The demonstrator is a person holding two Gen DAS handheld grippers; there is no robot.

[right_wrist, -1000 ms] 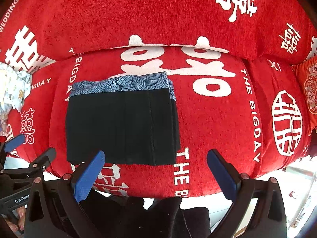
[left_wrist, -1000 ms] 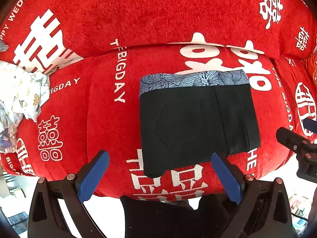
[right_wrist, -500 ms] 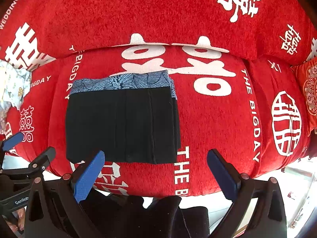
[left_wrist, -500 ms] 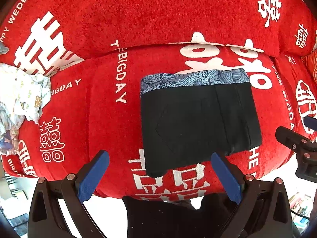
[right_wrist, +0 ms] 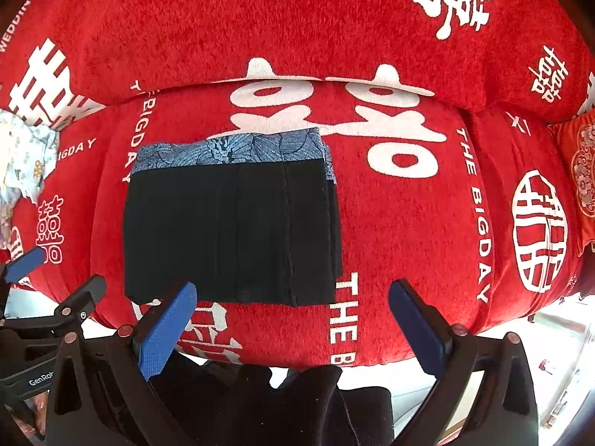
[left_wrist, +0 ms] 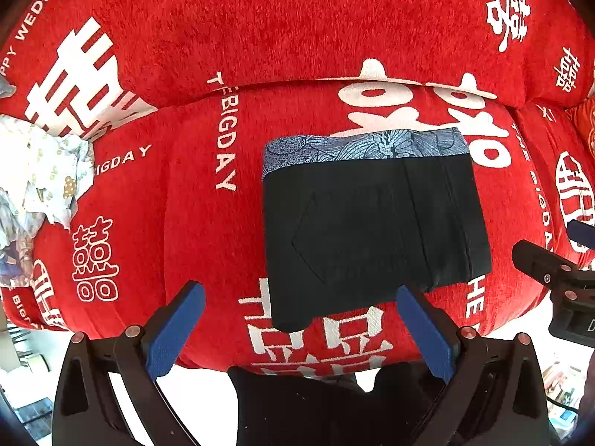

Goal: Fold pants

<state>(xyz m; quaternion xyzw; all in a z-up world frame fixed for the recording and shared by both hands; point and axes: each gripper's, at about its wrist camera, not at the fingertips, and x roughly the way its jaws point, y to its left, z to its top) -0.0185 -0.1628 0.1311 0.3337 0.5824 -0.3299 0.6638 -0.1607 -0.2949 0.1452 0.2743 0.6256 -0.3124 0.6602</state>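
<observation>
On the red sofa seat, folded black pants lie flat; at six o'clock, left hand-held gripper and right hand-held gripper gape apart, holding nothing.

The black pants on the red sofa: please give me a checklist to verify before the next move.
1. Black pants folded into a compact rectangle: ok.
2. Pants rest fully on the red sofa cover: ok.
3. Left gripper open, holding nothing: ok.
4. Right gripper open, holding nothing: ok.
5. Blue patterned fabric shows past the far edge; part of the pants or not: cannot tell.
6. Crumpled light cloth lies apart from the pants: ok.
</observation>
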